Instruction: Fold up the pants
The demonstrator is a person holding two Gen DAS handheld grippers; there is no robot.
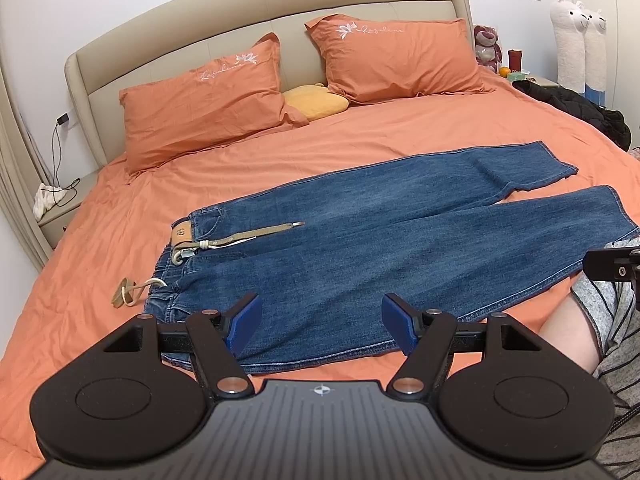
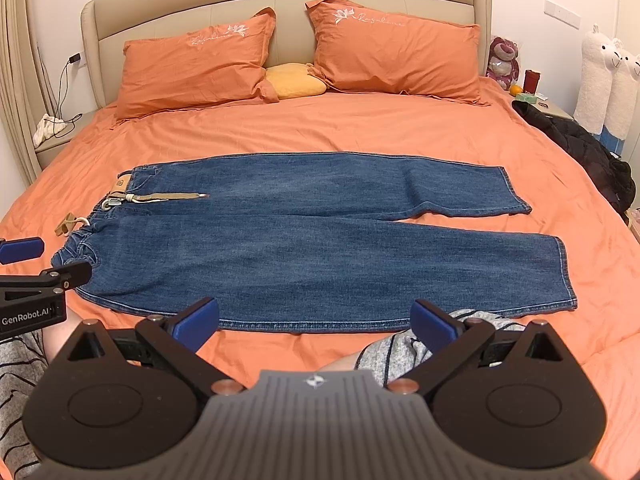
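Blue jeans (image 2: 312, 236) lie flat, unfolded, across the orange bed (image 2: 360, 128), waistband left, hems right, legs slightly apart at the hems. Tan belt (image 2: 168, 197) trails across the waist area. Right tongs (image 2: 316, 320) hover over the near bed edge just short of the jeans, blue pads spread wide, holding nothing. Left tongs (image 2: 24, 260) poke in at the left edge beside the waistband, probably parted, mostly cropped. Two orange pillows (image 2: 192, 68) and a yellow cushion (image 2: 294, 80) sit at the headboard.

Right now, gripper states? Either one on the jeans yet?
Left gripper: open, holding nothing, above the jeans.
Right gripper: open, holding nothing.
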